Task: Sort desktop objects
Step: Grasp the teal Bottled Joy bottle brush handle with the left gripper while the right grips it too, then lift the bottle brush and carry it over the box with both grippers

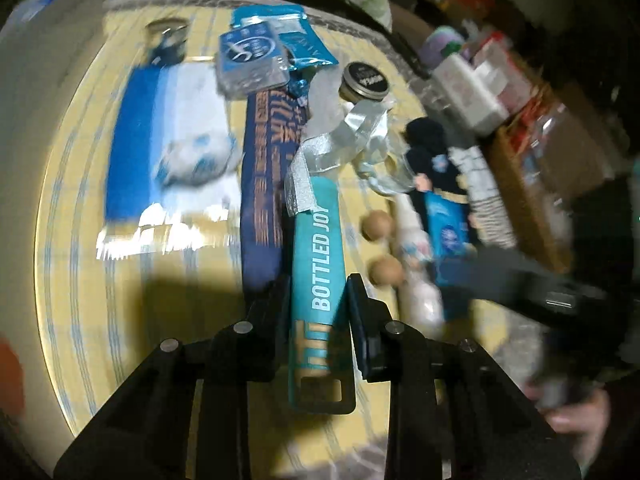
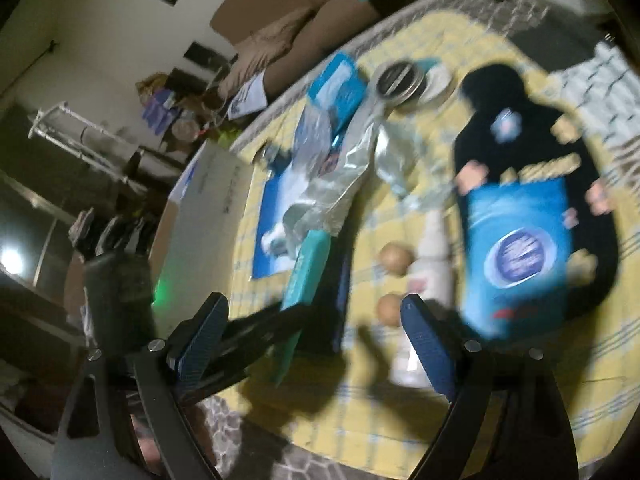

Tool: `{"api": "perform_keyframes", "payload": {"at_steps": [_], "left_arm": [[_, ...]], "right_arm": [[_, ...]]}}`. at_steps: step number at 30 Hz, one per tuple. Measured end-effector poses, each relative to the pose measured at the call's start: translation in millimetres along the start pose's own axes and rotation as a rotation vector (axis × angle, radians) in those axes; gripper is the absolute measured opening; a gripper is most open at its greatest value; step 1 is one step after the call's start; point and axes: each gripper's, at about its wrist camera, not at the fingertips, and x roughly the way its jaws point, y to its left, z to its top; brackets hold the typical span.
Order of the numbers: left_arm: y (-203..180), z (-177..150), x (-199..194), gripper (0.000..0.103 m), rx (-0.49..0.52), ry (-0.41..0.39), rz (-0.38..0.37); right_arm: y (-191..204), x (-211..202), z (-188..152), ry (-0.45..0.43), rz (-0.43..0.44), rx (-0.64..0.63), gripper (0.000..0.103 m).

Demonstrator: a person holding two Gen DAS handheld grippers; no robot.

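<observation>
Between my left tool's (image 1: pixel 316 300) pads, the long teal "BOTTLED JOY" box (image 1: pixel 318 264) seems clamped at its near end, long axis running away across the yellow surface (image 1: pixel 72 240); my right tool (image 2: pixel 316 320) gapes empty alongside

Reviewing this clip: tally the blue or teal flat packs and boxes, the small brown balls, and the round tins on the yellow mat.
Blue or teal packs and boxes: 5, counting the teal BOTTLED JOY box in the left gripper
Small brown balls: 2
Round tins: 1
Total: 8
</observation>
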Motion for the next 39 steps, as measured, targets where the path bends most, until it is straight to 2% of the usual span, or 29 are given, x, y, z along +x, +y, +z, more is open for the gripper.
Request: {"api": "perform_keyframes", "payload": {"at_steps": [4,7,9,11,14,17,22,26,30,34,37,39], "left_arm": [[5.4,-20.3,-22.9,0.027,-0.050,0.004,-0.088],[11.2,-33.6,-31.9,0.027,-0.092,0.012,-0.154],[14.2,-42.3,-39.8,0.027,-0.122,0.003,-0.197],[14.7,-46.9,-43.8,0.028,-0.134,-0.006,-0.229],[15.9,-51.1,-56.1,0.028,-0.137,-0.049,-0.264],[16.4,-52.0,-73.1,0.027,-0.130,-0.089,-0.305],[3.7,-47.4,-105.6,0.027,-0.080,-0.158,-0.317],[-0.2,-45.2,-132.7,0.026,-0.058,-0.201,-0.326],[3.4,-41.1,-171.4,0.026,-0.045,-0.259,-0.328],[13.2,-37.1,-226.9,0.026,-0.029,-0.357,-0.317],[19.6,-33.2,-258.0,0.026,-0.001,-0.401,-0.256],[35.8,-28.1,-273.9,0.026,-0.012,-0.415,-0.219]], "right_arm": [[13.3,34.3,-14.6,0.110,-0.016,-0.026,0.090],[28.1,47.7,-22.5,0.138,-0.027,-0.081,0.089],[35.4,55.2,-29.0,0.166,0.000,-0.092,0.073],[40.8,57.9,-32.3,0.177,0.024,-0.106,0.032],[54.9,52.9,-32.8,0.160,0.043,-0.162,0.031],[63.6,41.0,-31.7,0.126,0.105,-0.165,0.030],[91.1,14.7,-28.8,0.060,0.135,-0.229,0.030],[134.6,-1.9,-28.8,0.009,0.091,-0.355,0.030],[191.3,-6.5,-25.4,0.003,0.131,-0.437,0.028],[245.4,-14.4,-21.8,-0.025,0.203,-0.503,0.025],[279.4,-16.0,-19.9,-0.049,0.304,-0.514,0.022],[299.8,0.0,-17.1,-0.028,0.320,-0.506,0.021]]}}
